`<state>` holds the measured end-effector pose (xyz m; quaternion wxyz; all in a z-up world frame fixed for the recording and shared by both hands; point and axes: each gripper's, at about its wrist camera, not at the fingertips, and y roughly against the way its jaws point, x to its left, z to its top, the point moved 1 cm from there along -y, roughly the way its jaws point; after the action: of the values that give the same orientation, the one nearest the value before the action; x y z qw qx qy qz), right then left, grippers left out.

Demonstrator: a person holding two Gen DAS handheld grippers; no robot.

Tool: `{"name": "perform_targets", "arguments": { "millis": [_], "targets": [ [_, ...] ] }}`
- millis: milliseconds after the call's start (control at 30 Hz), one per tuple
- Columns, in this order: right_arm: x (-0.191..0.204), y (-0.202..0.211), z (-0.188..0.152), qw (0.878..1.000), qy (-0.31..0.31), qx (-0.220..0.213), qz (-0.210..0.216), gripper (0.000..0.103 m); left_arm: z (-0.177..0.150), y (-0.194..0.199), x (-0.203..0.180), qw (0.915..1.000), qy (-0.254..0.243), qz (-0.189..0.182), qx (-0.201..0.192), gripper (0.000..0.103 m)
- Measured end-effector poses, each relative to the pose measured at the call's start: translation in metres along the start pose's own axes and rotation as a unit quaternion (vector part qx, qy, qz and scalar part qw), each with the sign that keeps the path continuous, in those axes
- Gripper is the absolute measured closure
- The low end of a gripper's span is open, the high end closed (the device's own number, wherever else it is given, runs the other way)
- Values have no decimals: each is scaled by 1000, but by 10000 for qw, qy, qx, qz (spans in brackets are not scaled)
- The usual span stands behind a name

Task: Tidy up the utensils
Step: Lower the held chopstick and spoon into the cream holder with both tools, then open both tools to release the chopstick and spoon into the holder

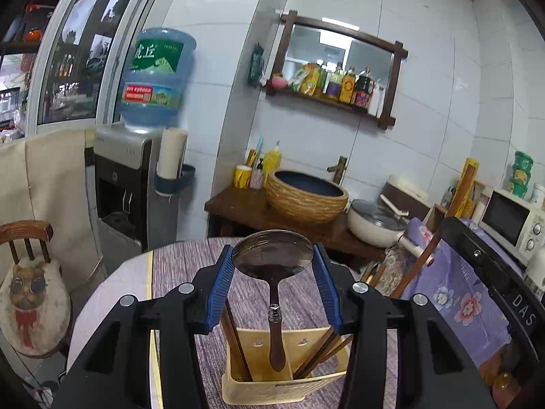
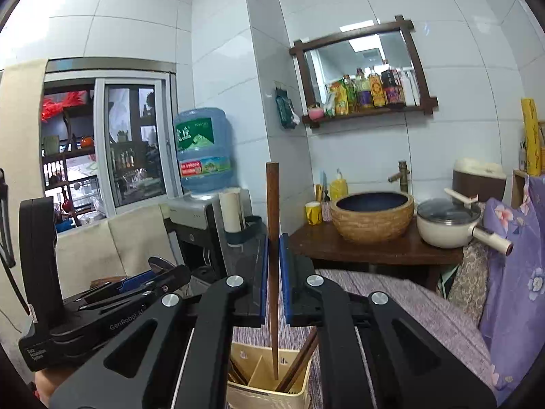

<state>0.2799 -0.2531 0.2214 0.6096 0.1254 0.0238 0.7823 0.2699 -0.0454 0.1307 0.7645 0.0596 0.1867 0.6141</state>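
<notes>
My left gripper [image 1: 272, 255] is shut on the bowl of a metal spoon [image 1: 272, 255] with a dark wooden handle; the spoon hangs handle-down over a yellow utensil holder [image 1: 272, 392] on the table, its handle tip inside the holder's opening. Brown chopsticks [image 1: 320, 354] stand in the holder's side compartments. My right gripper [image 2: 273, 242] is shut on a single brown chopstick [image 2: 272, 201], held upright with its thin tip in the holder [image 2: 265, 392]. The left gripper's body [image 2: 112, 300] shows at the left of the right wrist view.
The round table [image 1: 177, 272] has a purple-grey cloth. A wooden chair [image 1: 30, 293] stands left. Behind are a water dispenser [image 1: 129, 184], a wooden counter with a basin [image 1: 306, 197] and a white pot [image 1: 374, 225]. A flowered purple cloth [image 1: 460, 296] lies right.
</notes>
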Motion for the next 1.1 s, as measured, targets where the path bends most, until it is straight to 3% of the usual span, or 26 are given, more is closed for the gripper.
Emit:
{"name": "perform_targets", "arguments": {
  "millis": [367,767,933,967,1033,1067,1100],
  "targets": [
    [-15,-28,-62,9979,-203,611,-53,95,-58,-29,8,9984,-210,213,476,57],
    [-28,-36,-84,9957,-406,829,-99,95,-78,-40,4,9957,-468,218,772,56],
    [-26,-31,-84,9965,-291,783,-86,94,-77,-26,-3,9957,-699,252,549,44],
    [-27,-28,-84,9966,-282,771,-95,92,-77,-22,-3,9957,-712,253,532,42],
    [-30,-22,-84,9968,-312,726,-106,75,-78,-15,-3,9956,-735,258,526,37],
    [-32,-17,-83,9969,-345,689,-136,58,-79,-10,-2,9956,-728,256,526,33],
    [-34,-12,-83,9970,-371,660,-163,52,-81,-5,-1,9957,-718,256,528,32]
  ]
}}
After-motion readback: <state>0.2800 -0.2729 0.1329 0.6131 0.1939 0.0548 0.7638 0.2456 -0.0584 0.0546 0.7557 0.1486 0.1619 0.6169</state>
